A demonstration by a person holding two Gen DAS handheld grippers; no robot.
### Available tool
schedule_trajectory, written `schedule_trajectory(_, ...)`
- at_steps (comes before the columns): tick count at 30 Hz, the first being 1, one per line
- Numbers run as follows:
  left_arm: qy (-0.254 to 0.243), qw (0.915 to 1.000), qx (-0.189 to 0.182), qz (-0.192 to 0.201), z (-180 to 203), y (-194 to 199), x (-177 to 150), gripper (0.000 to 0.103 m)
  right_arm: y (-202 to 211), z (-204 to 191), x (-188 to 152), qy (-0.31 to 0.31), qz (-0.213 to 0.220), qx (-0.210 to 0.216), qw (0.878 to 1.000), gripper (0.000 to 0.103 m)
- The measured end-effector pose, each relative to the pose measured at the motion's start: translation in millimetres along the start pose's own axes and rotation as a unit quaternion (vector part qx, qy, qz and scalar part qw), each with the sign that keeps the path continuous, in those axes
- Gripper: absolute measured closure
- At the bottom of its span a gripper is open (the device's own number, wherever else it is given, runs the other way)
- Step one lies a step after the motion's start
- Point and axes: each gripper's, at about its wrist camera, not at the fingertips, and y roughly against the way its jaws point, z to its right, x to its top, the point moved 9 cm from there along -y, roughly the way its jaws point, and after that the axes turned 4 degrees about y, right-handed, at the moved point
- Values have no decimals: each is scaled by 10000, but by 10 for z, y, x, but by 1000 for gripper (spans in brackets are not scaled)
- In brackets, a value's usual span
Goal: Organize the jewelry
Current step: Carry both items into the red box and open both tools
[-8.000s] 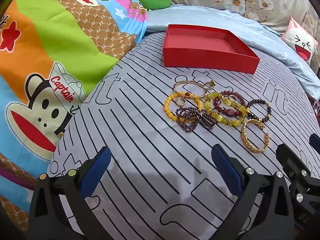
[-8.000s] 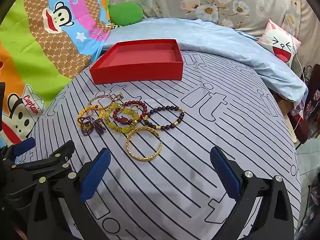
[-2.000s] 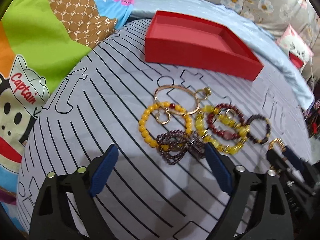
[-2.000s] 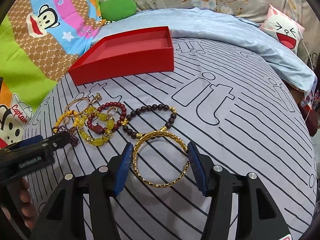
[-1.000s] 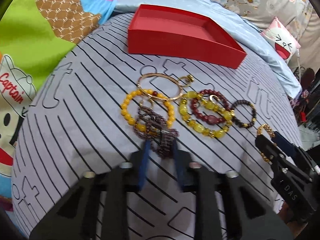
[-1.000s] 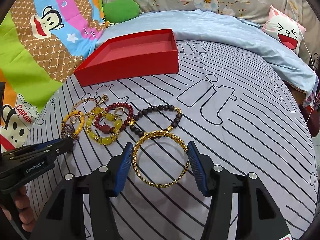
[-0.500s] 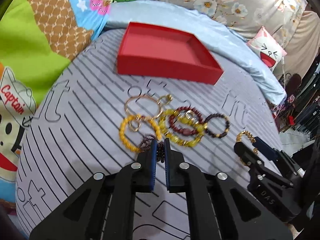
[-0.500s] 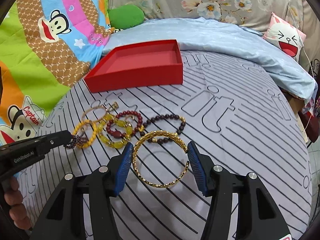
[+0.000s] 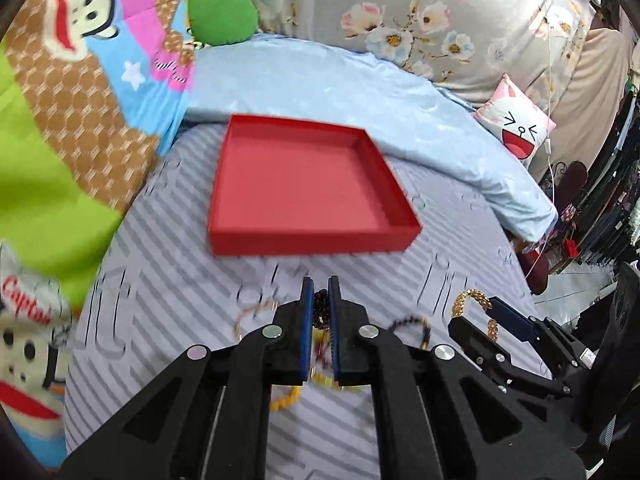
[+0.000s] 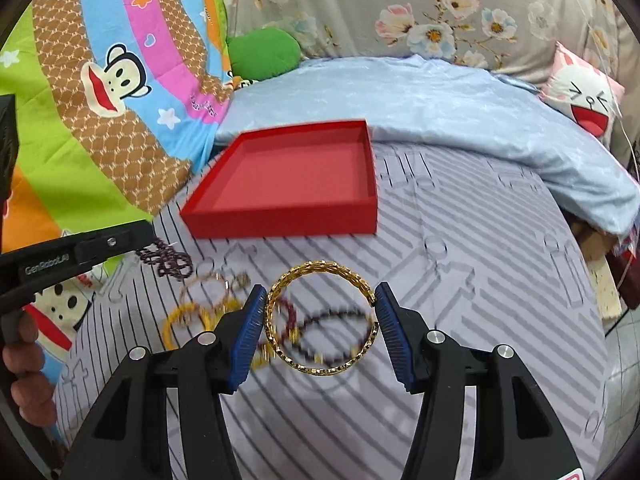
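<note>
Both lifted off the bed since a second ago: left gripper clenched on purple beads, right gripper grasping gold bangle, now nearing the red tray

Black grippers, blue ribbed pads, silver screws.

A shallow red box lies open and empty on the striped bed. A gold chain bangle is held up off the bed, gripped across its width. A dark purple beaded bracelet dangles pinched at one end. The other bracelets, yellow, dark red and brown, lie clustered on the bed, blurred.
</note>
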Motion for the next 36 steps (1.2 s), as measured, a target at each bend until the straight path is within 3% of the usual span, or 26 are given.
schedule_trajectory(7,-151,9999,13,61,16,-464,690,99,-506,90,667,42,-123,322,9994,49)
schedule_trajectory(12,-240,9995,176,100,-82,-856,1105,100,-1049,127,1099,173,-288,307,9990,49)
schedule_trajectory(17,-98,9991,418,48,-325,-1306,1442,102,-1511,162,1322,299,-458,211,9983,49)
schedule_trajectory(32,-38,9948,1017,-28,-766,-1588,1490,100,-2208,160,1449,329,-902,161,9952,47)
schedule_trajectory(36,-35,9940,1096,9,-779,-1595,1494,84,-2197,211,1488,354,-807,27,9961,41)
